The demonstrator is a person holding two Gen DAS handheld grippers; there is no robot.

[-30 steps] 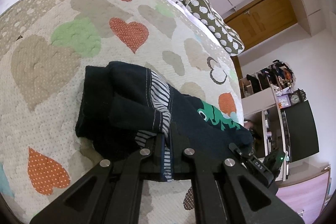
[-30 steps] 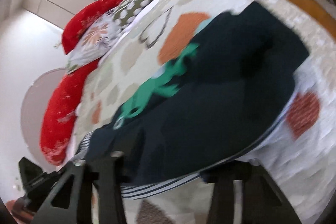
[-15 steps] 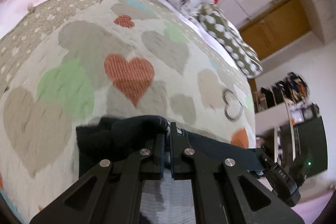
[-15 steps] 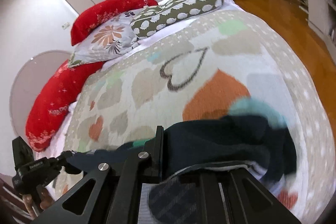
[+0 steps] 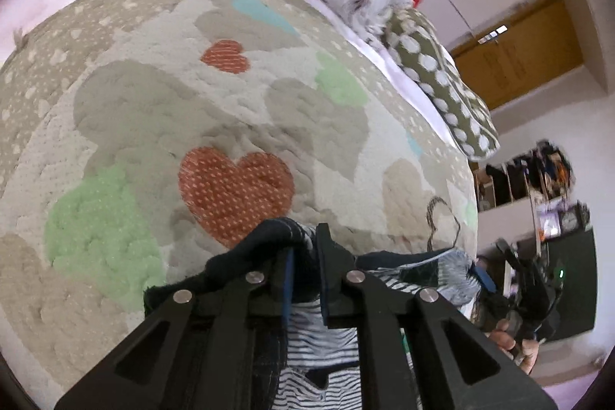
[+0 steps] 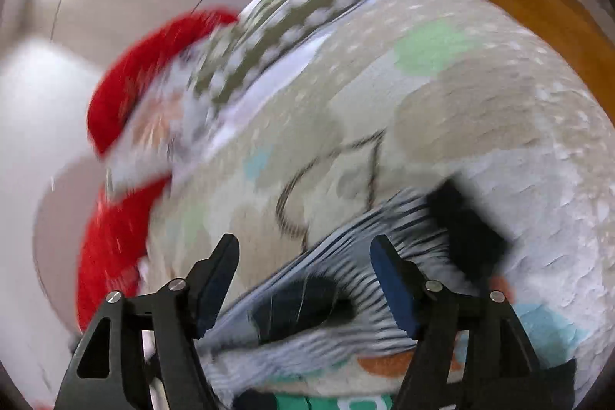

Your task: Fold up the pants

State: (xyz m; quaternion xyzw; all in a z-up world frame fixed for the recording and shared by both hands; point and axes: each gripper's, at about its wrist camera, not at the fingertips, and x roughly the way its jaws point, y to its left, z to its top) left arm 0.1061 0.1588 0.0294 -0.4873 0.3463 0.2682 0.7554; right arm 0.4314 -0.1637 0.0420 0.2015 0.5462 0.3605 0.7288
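A bed (image 5: pixel 153 110) covered by a heart-patterned quilt (image 6: pixel 480 110) fills both views, with red, floral and dotted pillows (image 5: pixel 434 79) piled at its far end. The dark pants (image 5: pixel 261 248), striped lining turned out, are seen bunched on the quilt at the near edge. A fold of the dark fabric is gripped between the nearly closed fingers of the left tongs (image 5: pixel 305 269). The right tongs (image 6: pixel 303 279) are held wide apart above the striped cloth, which is blurred; whether cloth is touched cannot be told.
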